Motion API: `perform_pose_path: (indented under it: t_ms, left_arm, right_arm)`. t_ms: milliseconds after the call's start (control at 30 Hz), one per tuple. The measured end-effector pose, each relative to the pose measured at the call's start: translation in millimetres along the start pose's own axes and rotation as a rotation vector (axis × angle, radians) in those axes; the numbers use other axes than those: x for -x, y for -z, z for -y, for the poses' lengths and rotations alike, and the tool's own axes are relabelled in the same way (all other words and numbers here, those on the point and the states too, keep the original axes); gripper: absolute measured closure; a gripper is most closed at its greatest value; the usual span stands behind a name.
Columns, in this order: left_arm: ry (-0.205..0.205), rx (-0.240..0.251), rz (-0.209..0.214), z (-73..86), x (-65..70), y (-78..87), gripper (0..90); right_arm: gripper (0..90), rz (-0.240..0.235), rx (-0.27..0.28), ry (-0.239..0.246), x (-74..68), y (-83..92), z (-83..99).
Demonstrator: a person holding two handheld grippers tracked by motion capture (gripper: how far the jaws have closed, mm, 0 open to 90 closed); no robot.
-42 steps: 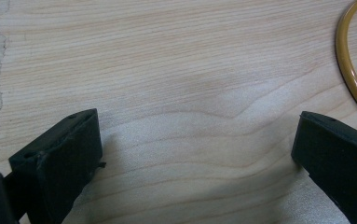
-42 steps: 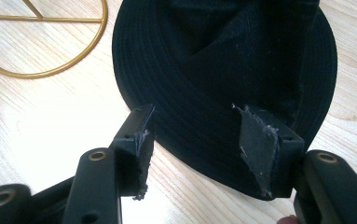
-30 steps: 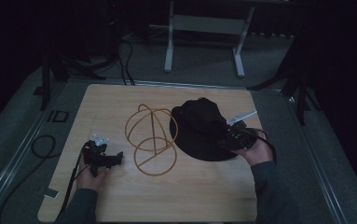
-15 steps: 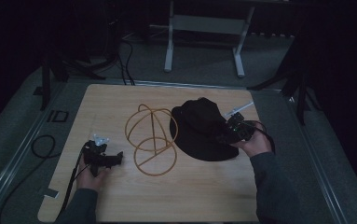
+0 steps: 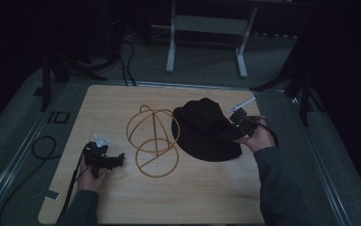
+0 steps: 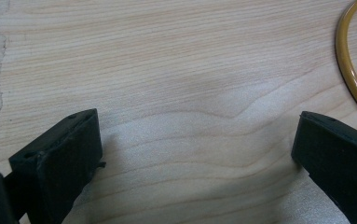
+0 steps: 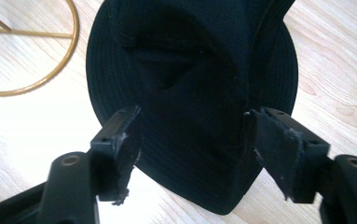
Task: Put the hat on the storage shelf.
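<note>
A black fabric bucket hat (image 5: 205, 128) with a stitched brim lies on a pale wooden tabletop (image 5: 187, 197), toward its right side, its crown slumped and creased. Just to the hat's left stands a gold-coloured wire frame of joined hoops (image 5: 152, 140), its nearest ring close to the brim; from above it cannot be told whether the two touch.

The right gripper (image 5: 232, 130), held in a person's hand at the hat's right edge, points across the brim toward the crown. Seen along its own black jaws, the right gripper (image 7: 192, 140) has the hat's brim and a fold of dark cloth lying between its pads (the jaws have just been opening). They stand apart, with the right-hand pad at the edge of the fold and the left-hand pad clear of it over the brim, so the cloth is not clamped.

The left gripper (image 5: 106, 160) rests low at the near left of the table, well apart from the hat, held by the person's other hand. Its own view shows the left gripper (image 6: 199, 154) with jaws spread wide over bare wood grain, nothing between them, and a curve of the gold frame at the upper right corner.
</note>
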State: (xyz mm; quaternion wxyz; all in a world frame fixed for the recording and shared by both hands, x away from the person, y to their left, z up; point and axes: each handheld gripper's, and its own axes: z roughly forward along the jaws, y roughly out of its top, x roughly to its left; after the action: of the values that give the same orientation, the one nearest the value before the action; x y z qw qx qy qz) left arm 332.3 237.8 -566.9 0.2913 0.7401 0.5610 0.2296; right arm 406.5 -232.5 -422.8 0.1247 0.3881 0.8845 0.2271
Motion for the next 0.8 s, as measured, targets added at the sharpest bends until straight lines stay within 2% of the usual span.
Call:
perform_pose_path:
  t_ms: [67, 167, 300, 400, 467, 533, 800]
  left_arm:
    - [0.001, 0.001, 0.0, 0.0, 0.1, -0.1, 1.8]
    - [0.0, 0.0, 0.0, 0.0, 0.0, 0.0, 1.8]
    - [0.0, -0.001, 0.0, 0.0, 0.0, 0.0, 1.8]
    - [0.0, -0.001, 0.0, 0.0, 0.0, 0.0, 1.8]
    - [0.0, -0.001, 0.0, 0.0, 0.0, 0.0, 1.8]
    - [0.0, -0.001, 0.0, 0.0, 0.0, 0.0, 1.8]
    - [0.0, -0.001, 0.0, 0.0, 0.0, 0.0, 1.8]
  right_arm:
    - [39.2, -0.006, -0.007, 0.015, 1.2, -2.5, -3.6]
    - [39.7, -0.005, -0.024, 0.008, 4.2, -6.9, -7.9]
    - [38.3, -0.008, -0.042, 0.002, 7.4, -11.6, -11.9]
    - [32.0, -0.021, -0.051, 0.007, 8.9, -14.6, -15.0]
    - [32.0, -0.025, -0.054, 0.008, 9.2, -15.5, -16.0]
    - [31.9, -0.007, -0.066, 0.002, 10.2, -18.5, -18.6]
    - [33.5, 0.016, -0.104, 0.017, 14.2, -25.4, -24.2]
